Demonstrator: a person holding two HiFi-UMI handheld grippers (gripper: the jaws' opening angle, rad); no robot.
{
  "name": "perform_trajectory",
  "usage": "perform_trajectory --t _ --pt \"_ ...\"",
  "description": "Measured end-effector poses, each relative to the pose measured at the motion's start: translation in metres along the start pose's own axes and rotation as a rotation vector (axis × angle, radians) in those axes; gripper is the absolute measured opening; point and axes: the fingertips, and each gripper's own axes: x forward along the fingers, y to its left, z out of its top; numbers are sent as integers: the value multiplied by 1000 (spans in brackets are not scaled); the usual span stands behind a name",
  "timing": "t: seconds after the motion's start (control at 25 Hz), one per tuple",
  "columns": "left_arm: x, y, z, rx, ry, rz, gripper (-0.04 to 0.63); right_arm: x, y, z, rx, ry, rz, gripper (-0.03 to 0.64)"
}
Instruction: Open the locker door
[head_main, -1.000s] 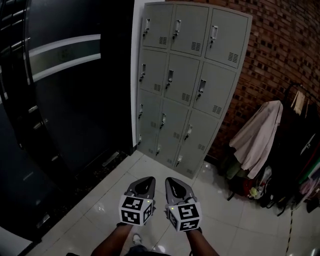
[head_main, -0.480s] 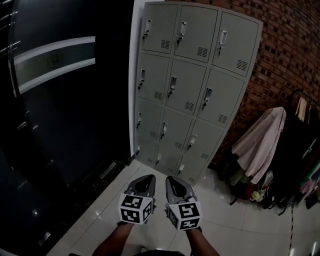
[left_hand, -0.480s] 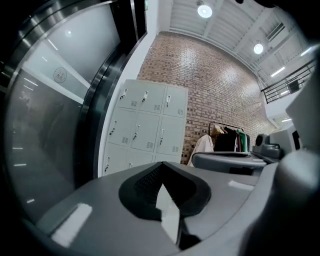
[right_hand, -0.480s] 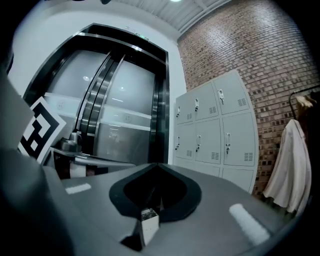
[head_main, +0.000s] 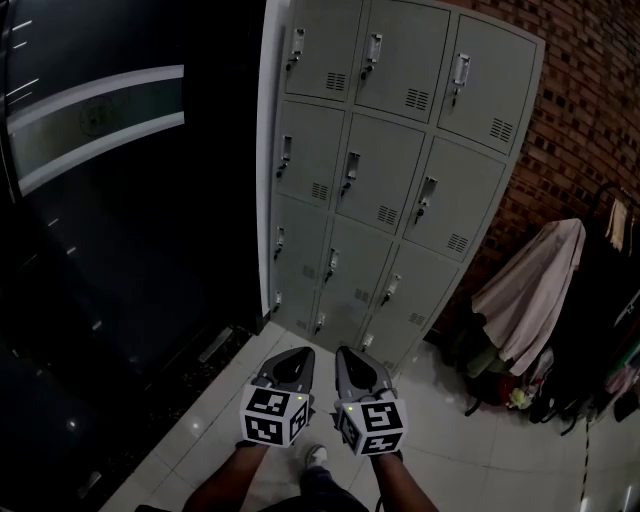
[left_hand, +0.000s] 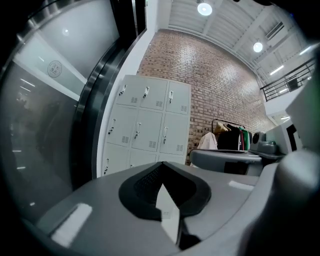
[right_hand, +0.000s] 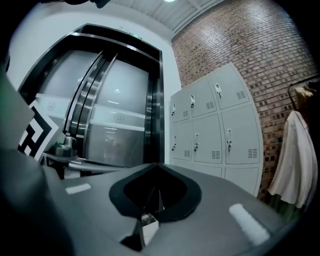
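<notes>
Ahead of me: the locker (head_main: 400, 180) stands upright against the brick wall (head_main: 590, 120). It is a grey cabinet with three columns of doors, and all of them look closed.
Direction from my hands: it lies forward and a little to the right of both hand-held grippers, well apart from them, with bare floor (head_main: 450, 440) between.
Left hand-held gripper (head_main: 296, 354): clenched; the two jaws meet at the tip and nothing is between them.
Right hand-held gripper (head_main: 348, 354): clenched too, and empty.
Which hand is nearer: they are side by side and almost level. I judge the right one slightly nearer, because the cabinet is more on that side.
Handles (head_main: 351, 168): each is a small upright piece at the left edge of its door, with its long axis vertical. So I think the doors hinge on the right and swing toward the right.
Next move, my judgement: first come closer, then bring one gripper to a handle from the front.
Writing: I can read none on the locker. My cubes (head_main: 270, 418) carry only black-and-white square markers. The round emblem (head_main: 92, 120) on the dark glass door (head_main: 120, 230) is too small to read.
</notes>
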Motion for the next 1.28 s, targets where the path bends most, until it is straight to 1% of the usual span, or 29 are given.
perform_trajectory --t 0.16,0.32,0.64,0.8,0.92,1.08,1.28 --pt "41 22 8 21 3 6 5 45 -24 3 5 -20 4 0" --pt "89 46 25 48 -8 32 5 92 -51 9 6 -33 35 0" --pt "201 74 57 42 -13 19 6 181 -121 25 15 -52 50 0" --pt "249 83 74 31 -28 17 5 217 -147 36 -2 -67 85 0" --pt "274 87 87 23 -47 13 5 239 -164 44 -10 -73 117 0" --pt "295 103 102 7 -74 26 5 265 -184 55 -4 -88 129 0" --pt "327 125 119 -6 -101 34 6 303 -199 68 -28 -98 140 14"
